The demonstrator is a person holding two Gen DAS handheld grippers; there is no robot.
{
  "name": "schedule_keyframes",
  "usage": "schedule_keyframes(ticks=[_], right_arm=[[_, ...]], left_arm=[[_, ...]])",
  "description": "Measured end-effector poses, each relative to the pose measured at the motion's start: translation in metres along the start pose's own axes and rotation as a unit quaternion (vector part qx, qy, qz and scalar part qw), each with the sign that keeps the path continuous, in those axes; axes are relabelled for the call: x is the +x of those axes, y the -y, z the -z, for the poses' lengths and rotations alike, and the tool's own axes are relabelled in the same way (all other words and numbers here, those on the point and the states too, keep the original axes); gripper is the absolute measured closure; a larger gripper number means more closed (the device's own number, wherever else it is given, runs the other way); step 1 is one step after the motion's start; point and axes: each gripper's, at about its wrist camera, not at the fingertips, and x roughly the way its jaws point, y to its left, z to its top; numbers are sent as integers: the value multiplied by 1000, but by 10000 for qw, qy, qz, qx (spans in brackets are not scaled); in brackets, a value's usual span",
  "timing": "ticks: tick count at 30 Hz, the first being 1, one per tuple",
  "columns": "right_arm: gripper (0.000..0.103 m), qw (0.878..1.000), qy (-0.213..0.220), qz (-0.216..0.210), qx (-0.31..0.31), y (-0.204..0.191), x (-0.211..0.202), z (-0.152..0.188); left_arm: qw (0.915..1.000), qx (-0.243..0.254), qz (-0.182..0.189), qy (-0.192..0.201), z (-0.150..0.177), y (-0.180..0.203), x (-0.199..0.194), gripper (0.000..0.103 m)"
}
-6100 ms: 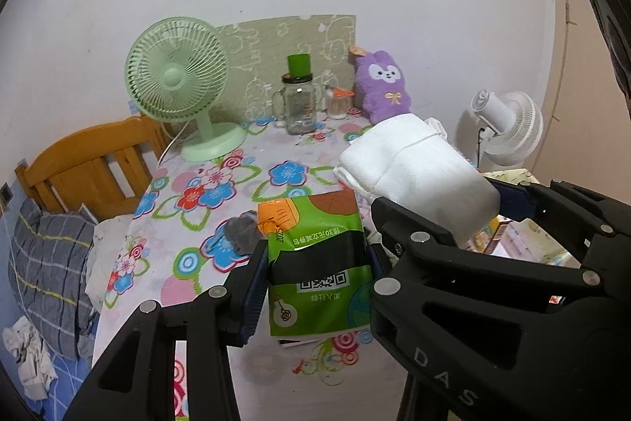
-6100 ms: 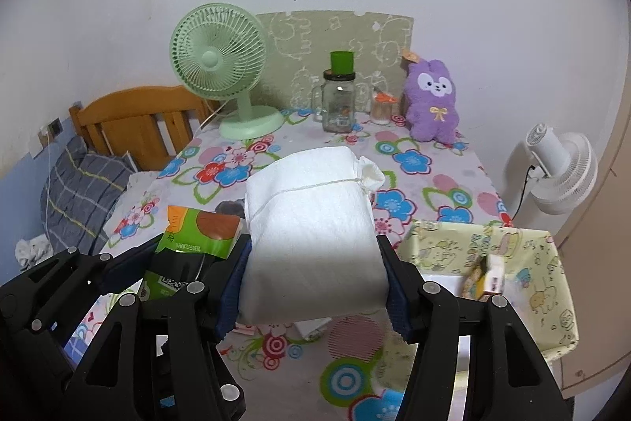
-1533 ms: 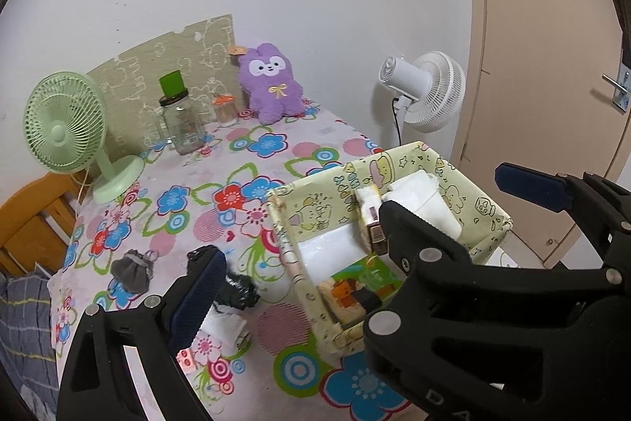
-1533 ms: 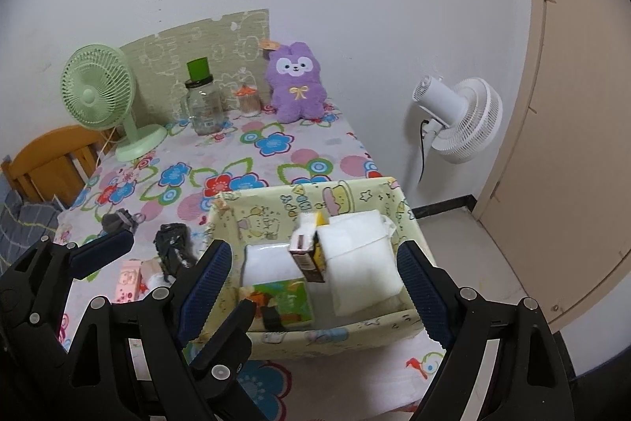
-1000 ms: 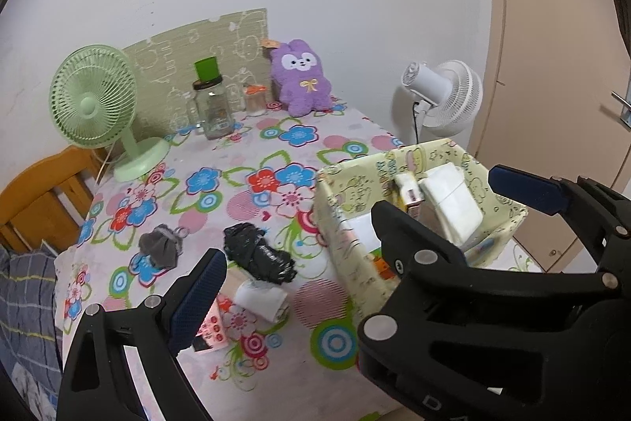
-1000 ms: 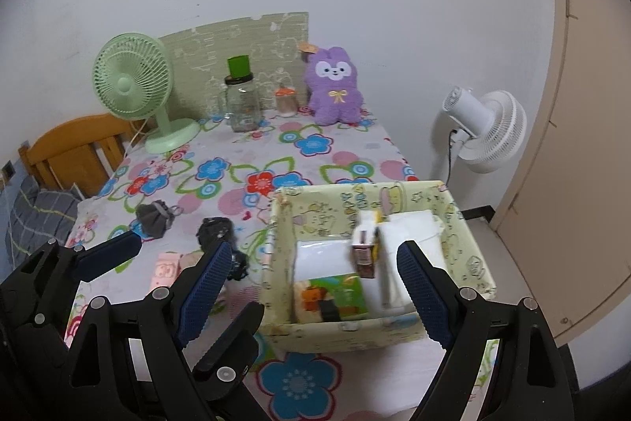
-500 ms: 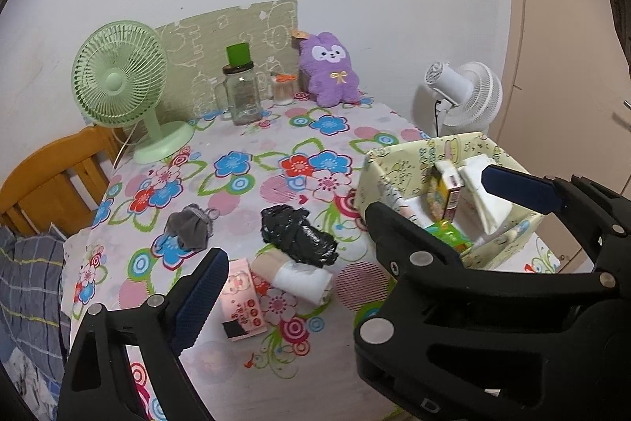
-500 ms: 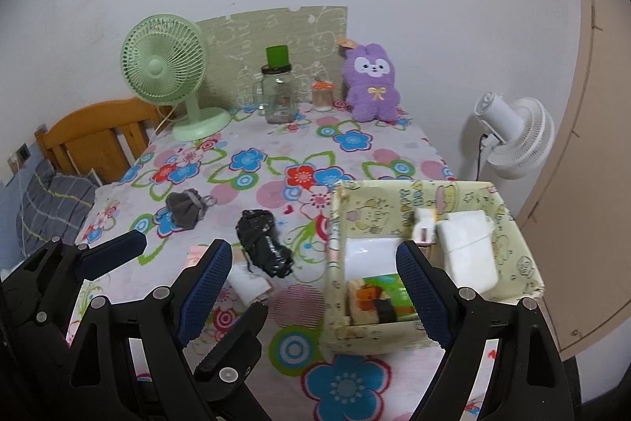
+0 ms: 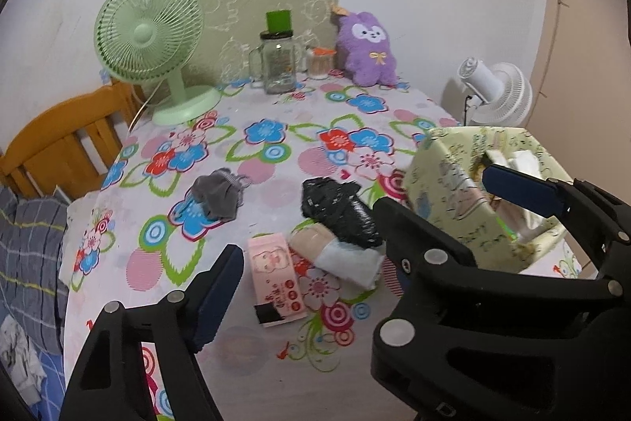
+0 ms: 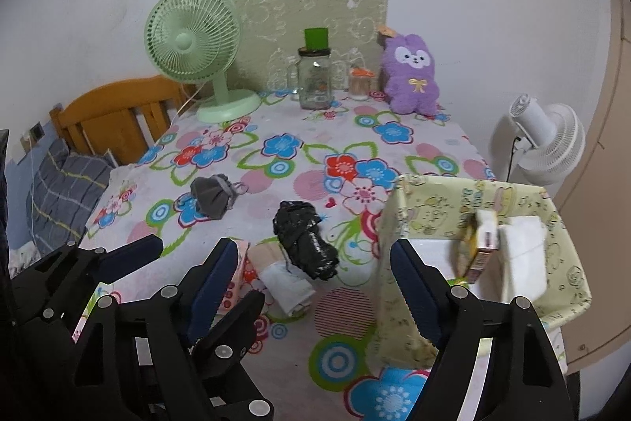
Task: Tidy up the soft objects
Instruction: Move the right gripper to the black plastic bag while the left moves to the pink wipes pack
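On the flowered tablecloth lie a pink packet, a beige-and-white rolled cloth, a black plastic bundle and a grey pouch. They show too in the right wrist view: rolled cloth, black bundle, grey pouch. A yellow fabric bin at the right holds white folded cloth and a small carton. My left gripper is open and empty above the packet and roll. My right gripper is open and empty, above the roll, beside the bin.
At the table's back stand a green fan, a glass jar with green lid, a small jar and a purple plush. A white fan stands beyond the right edge. A wooden chair and bedding are at left.
Both grippers held a green packet and a white cloth, which now lie in the bin. Both have opened and swung left from the bin toward the loose items on the table.
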Motion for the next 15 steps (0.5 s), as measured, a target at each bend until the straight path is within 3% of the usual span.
schedule_keyframes(ticks=[15], right_arm=[[21, 9993, -309, -120, -175, -21, 45, -1]], left_arm=[[9987, -336, -256, -271, 7, -32, 33, 22]])
